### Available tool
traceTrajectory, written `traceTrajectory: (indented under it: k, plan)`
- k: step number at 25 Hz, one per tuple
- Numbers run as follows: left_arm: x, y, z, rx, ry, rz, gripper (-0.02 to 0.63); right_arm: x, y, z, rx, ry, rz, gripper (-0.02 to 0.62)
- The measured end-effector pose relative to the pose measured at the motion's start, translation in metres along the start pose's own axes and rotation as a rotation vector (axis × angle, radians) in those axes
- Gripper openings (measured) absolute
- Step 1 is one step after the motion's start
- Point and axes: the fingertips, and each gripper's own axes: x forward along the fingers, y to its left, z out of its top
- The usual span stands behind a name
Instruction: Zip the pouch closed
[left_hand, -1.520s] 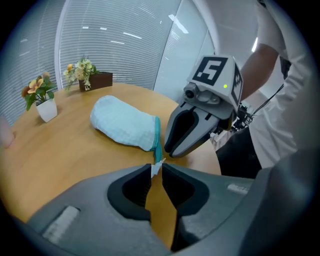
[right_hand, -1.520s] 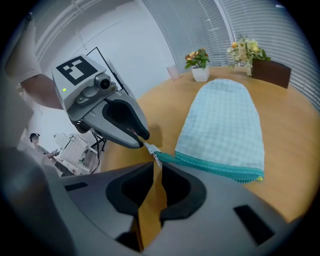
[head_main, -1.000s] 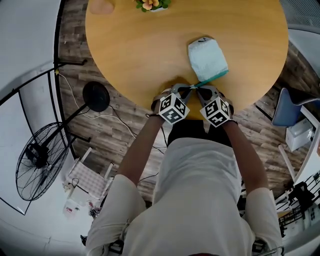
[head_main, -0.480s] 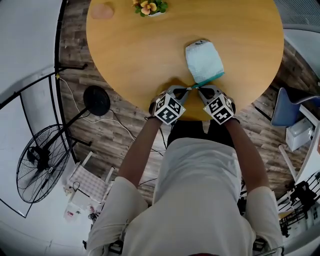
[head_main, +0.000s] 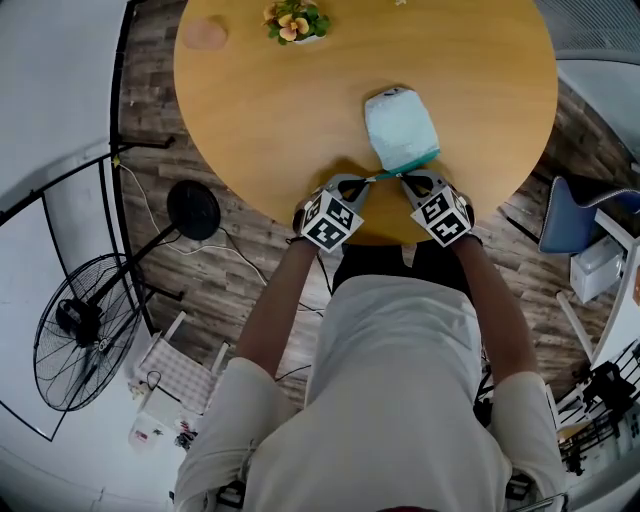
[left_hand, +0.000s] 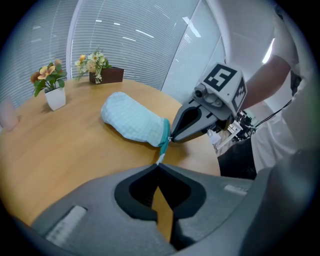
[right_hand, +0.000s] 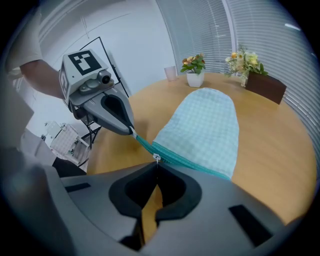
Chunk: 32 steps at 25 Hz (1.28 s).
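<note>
A pale blue checked pouch (head_main: 400, 127) lies on the round wooden table (head_main: 280, 110), its teal zipper edge (head_main: 412, 160) towards me. My left gripper (head_main: 371, 179) is shut on the teal end tab of the zipper tape (left_hand: 159, 159), seen at its jaw tips (left_hand: 159, 165). My right gripper (head_main: 404, 177) is shut on the small metal zipper pull (right_hand: 156, 158), close to the tab end of the teal zipper edge (right_hand: 185, 162). The two grippers' tips sit close together at the pouch's near left corner. The pouch (right_hand: 205, 127) looks stuffed.
A white pot of flowers (head_main: 294, 20) and a pink object (head_main: 205, 33) stand at the table's far side. A brown planter (right_hand: 261, 85) and a cup (right_hand: 171, 74) are also far off. The table's near edge runs just under the grippers. A fan (head_main: 75, 330) stands on the floor at left.
The two grippers have drawn slightly apart, pulling the teal tape taut between them. The pouch has shifted a little to the left and turned.
</note>
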Motion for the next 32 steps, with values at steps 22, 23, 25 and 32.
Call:
traceTrajectory:
  k: [22,23,25,32]
  plan:
    - [-0.025,0.017,-0.002,-0.058,-0.015,0.037,0.018,-0.029,-0.038,-0.011,0.056,-0.004,-0.041,0.003]
    - [-0.026,0.018,-0.002,-0.059,-0.015,0.039,0.018,-0.030,-0.040,-0.011,0.059,-0.012,-0.045,0.003]
    - [-0.028,0.020,-0.002,-0.059,-0.014,0.043,0.018,-0.032,-0.043,-0.010,0.078,-0.011,-0.049,0.003]
    - [-0.031,0.023,-0.012,-0.096,-0.014,0.060,0.018,-0.034,-0.051,-0.027,0.086,0.047,-0.071,0.005]
